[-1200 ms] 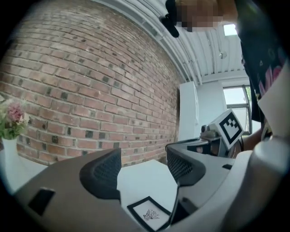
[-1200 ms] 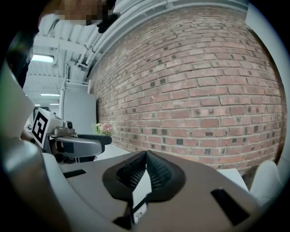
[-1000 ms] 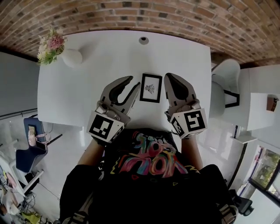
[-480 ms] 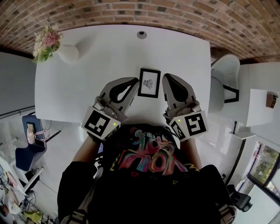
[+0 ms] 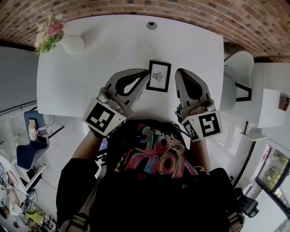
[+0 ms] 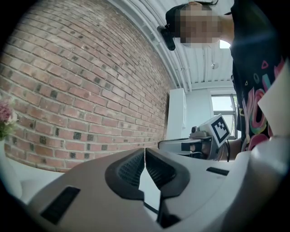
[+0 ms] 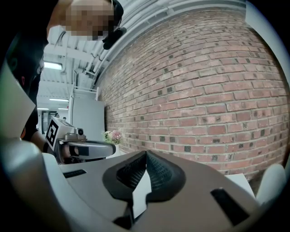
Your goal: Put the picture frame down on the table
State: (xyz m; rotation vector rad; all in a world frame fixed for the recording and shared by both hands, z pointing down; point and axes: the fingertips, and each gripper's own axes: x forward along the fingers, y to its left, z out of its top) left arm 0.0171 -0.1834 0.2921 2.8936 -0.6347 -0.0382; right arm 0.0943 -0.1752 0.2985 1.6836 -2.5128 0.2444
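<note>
A black picture frame (image 5: 159, 76) with a white mat and a small dark drawing lies flat on the white table (image 5: 99, 54), near its front edge. My left gripper (image 5: 146, 74) is just left of the frame, shut, with nothing between its jaws. My right gripper (image 5: 178, 72) is just right of the frame, shut and empty too. Neither one holds the frame. In the left gripper view the ribbed pads (image 6: 131, 168) meet at the tips. The right gripper view shows its pads (image 7: 159, 171) closed the same way. The frame is out of sight in both gripper views.
A white vase (image 5: 72, 44) with pink flowers (image 5: 50, 34) stands at the table's far left corner. A round cable hole (image 5: 152, 25) sits at the far edge. A brick wall (image 5: 190, 13) runs behind the table. A white chair (image 5: 235, 74) stands to the right.
The head view has shifted a little. Both grippers stay shut on either side of the frame, and the frame has not moved on the table.
</note>
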